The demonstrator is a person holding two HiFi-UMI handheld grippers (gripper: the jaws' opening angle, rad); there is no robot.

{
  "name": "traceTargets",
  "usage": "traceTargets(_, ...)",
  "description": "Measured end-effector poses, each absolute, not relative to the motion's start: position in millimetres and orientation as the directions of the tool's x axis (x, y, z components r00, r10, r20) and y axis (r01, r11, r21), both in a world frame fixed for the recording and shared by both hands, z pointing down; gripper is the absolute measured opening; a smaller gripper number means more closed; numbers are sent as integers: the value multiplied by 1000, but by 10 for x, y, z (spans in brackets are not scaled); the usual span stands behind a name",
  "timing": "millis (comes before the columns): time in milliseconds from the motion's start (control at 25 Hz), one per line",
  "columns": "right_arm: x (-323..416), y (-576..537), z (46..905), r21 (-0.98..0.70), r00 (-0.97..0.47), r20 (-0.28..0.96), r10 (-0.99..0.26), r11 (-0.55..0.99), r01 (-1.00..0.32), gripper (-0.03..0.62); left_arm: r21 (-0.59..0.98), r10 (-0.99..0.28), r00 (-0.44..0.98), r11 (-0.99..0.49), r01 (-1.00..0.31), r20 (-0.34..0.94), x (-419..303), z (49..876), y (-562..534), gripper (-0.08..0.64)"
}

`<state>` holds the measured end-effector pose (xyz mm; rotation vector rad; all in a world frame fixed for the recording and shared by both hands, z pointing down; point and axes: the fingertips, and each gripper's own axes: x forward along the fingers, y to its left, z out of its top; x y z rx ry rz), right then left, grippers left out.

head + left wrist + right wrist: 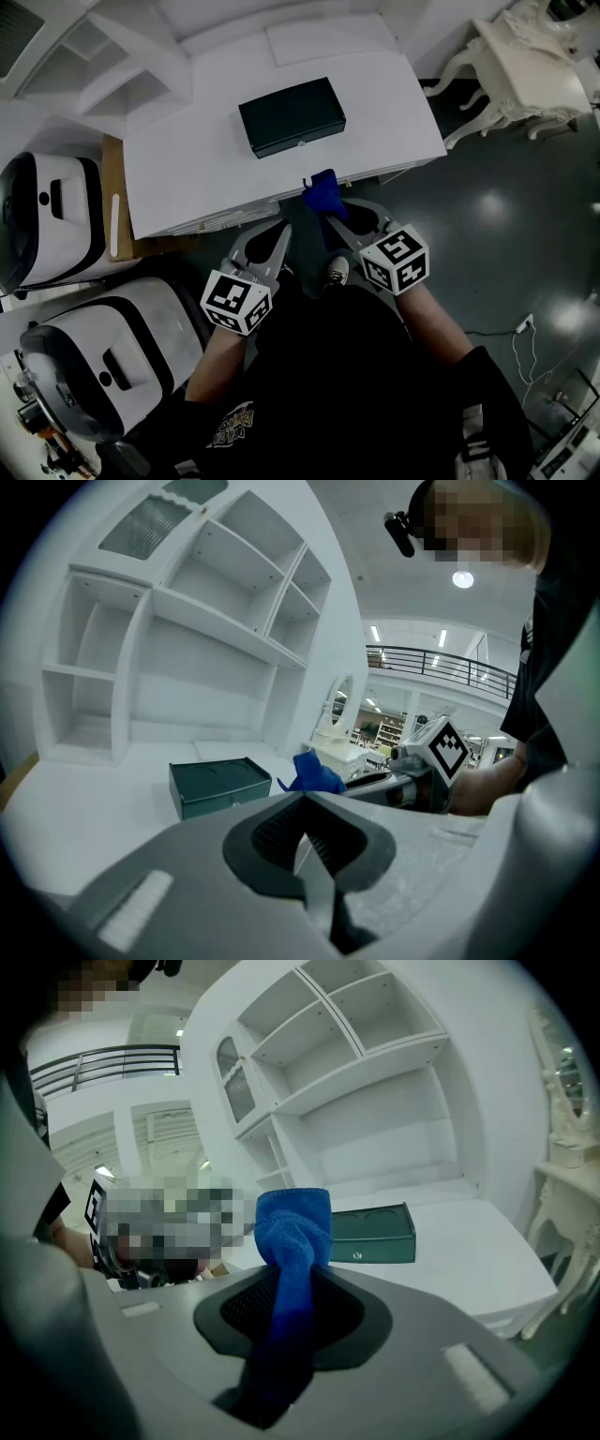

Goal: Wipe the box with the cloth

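Here, a blue cloth (pixel 292 1232) sits clamped in the right gripper (pixel 333 214), short of the dark green box (pixel 292 116).
The head view places the closed box midway across the white desk (pixel 394 112), with the cloth at the desk's near edge, apart from it. Only the right gripper view shows the pads pinching the cloth. Only the left gripper view shows the left gripper (pixel 305 827) with its jaws closed together, holding nothing.
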<state>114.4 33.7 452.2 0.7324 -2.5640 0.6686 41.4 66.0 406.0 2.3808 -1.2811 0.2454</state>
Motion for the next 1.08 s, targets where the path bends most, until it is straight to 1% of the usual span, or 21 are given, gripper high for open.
traceTargets(1080, 1159, 226, 4529, -317, -782, 491, -383, 758, -570, 120, 279, -747, 571, -499, -820, 341, 454, 4031, 502, 1)
